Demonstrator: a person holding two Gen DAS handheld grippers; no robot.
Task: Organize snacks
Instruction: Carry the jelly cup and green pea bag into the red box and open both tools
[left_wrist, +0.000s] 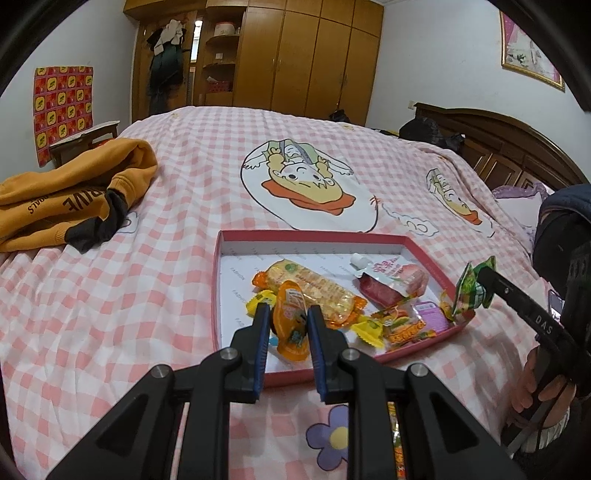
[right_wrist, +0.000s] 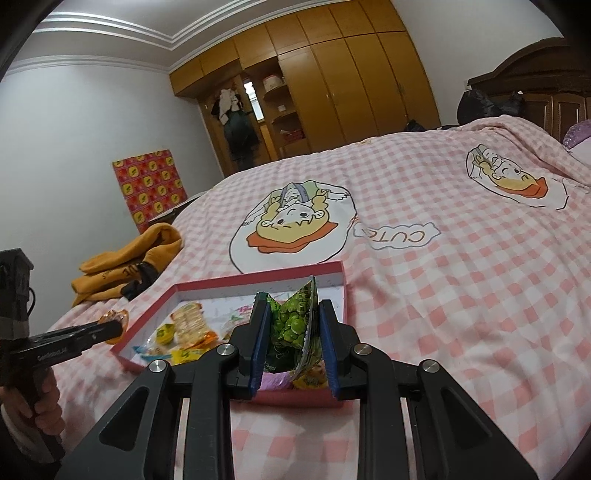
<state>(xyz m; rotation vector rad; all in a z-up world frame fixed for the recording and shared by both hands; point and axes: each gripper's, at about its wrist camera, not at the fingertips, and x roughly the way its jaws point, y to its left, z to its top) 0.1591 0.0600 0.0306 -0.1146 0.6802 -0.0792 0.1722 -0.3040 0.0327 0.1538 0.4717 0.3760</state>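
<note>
— While the left wrist view looks down, what does the left hand-held gripper (left_wrist: 285, 320) pinch?
— A crinkly orange packet (left_wrist: 291, 320), over the shallow red box (left_wrist: 430, 258) of wrapped snacks on the checked bed (left_wrist: 147, 295).
— And the right wrist view?
— The right hand-held gripper (right_wrist: 294, 325) squeezes a glossy green pea packet (right_wrist: 293, 325) above the box's near edge; an orange sweater (right_wrist: 122, 258) lies well apart.

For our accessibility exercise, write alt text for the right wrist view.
The right gripper clamps a green pea snack packet above a shallow red tray of wrapped snacks on a pink checked bedspread. At left, the left gripper holds an orange packet near the tray's edge.
</note>
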